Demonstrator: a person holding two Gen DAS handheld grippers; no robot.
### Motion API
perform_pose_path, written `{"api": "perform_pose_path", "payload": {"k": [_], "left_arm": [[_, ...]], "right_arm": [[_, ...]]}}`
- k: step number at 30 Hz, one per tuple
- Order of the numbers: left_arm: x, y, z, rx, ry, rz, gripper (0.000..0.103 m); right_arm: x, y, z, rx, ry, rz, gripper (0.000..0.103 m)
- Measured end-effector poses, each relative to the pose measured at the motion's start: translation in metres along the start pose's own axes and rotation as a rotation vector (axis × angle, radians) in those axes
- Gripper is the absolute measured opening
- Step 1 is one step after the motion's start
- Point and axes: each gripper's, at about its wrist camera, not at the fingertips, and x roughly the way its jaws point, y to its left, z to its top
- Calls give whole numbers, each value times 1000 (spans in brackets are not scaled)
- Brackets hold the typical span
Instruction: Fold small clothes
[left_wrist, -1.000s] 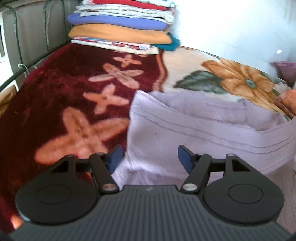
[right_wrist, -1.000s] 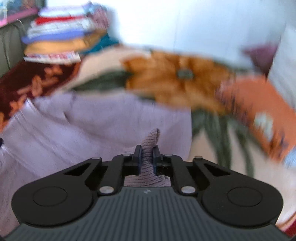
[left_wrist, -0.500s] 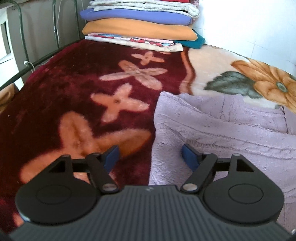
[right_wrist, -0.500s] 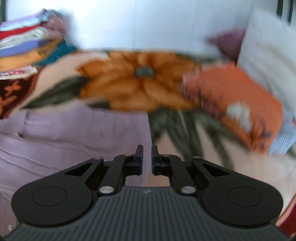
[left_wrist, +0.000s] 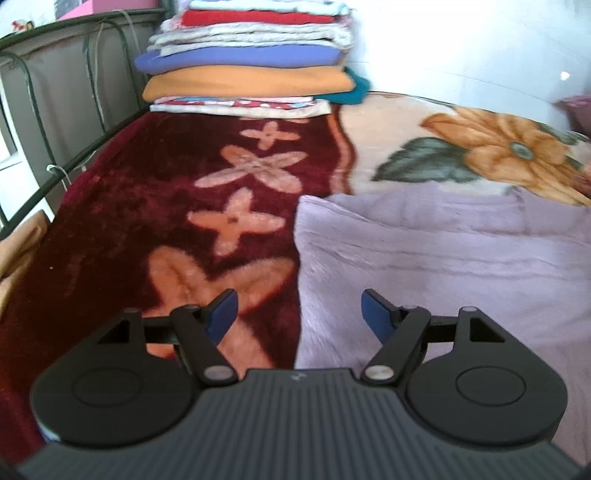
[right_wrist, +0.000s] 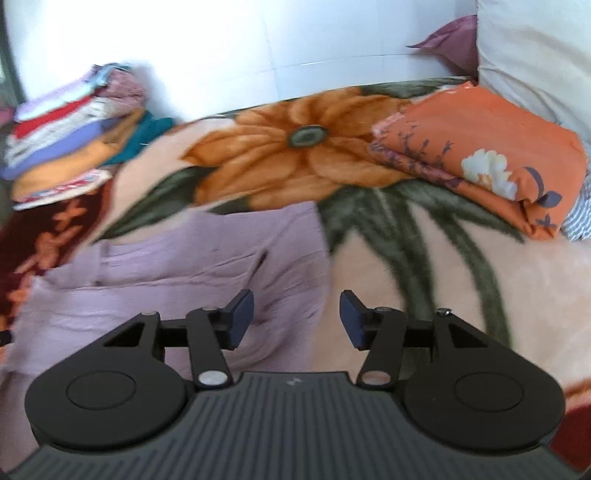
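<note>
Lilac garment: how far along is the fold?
Done: the lilac garment lies on the blanket with one layer lapped over itself, so at least one fold looks made. A stack of folded clothes sits at the far end. In hand: nothing; the left gripper and right gripper are both open above it. Left: probably further folds, then adding it to the stack.

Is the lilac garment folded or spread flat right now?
Partly folded: the lilac garment shows a second layer lying over its far part, with a straight layered edge. Both the left gripper and right gripper are open, holding nothing.
</note>
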Motion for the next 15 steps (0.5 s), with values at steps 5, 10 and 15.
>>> {"api": "perform_pose_path", "payload": {"k": [5, 10, 15], "left_arm": [[-47, -4, -18, 96, 10, -73, 75], [-82, -7, -46, 162, 29, -117, 75], [-104, -8, -71, 146, 58, -174, 75]], "right_arm": [[-41, 27, -20, -108, 38, 113, 69], [-82, 55, -49, -263, 76, 204, 72], [-108, 76, -83, -380, 131, 237, 72]]}}
